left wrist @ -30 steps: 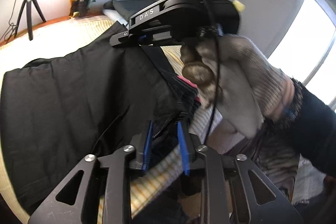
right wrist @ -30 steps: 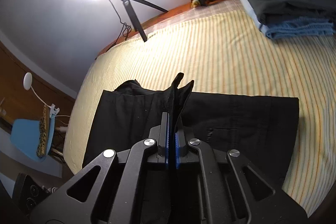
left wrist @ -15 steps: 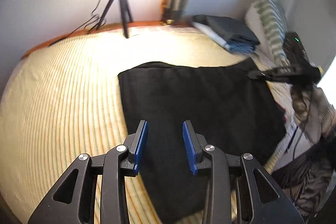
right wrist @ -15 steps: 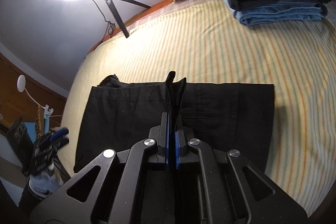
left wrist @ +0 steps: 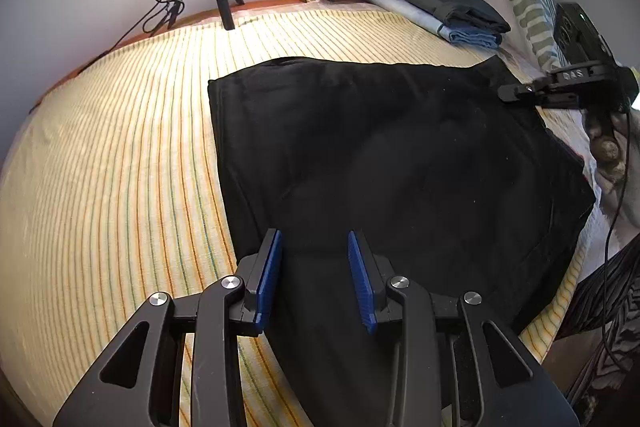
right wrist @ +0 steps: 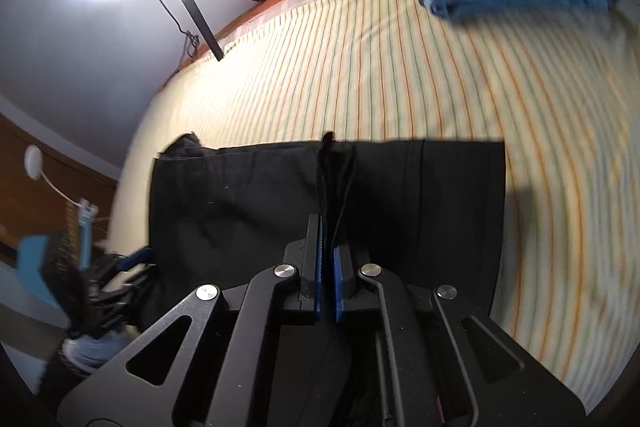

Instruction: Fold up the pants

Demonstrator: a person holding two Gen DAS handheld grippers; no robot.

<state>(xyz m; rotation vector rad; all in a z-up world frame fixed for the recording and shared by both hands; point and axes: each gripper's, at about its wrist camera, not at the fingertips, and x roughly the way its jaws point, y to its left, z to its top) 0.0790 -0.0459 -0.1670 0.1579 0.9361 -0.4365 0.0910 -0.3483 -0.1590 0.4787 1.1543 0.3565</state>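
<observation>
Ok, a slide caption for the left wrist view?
Open left gripper above black pants spread on a striped bed.

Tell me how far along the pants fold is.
Done: the black cloth pants lie doubled into a flat slab on the striped bedsheet. In hand: the right gripper pinches a raised fold of them; the left gripper hovers open. Left: laying that fold down.

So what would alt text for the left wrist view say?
An open hand-held gripper hangs over black pants spread on a striped bed. A second hand-held gripper pinches their far right edge; folded clothes lie beyond.
</observation>
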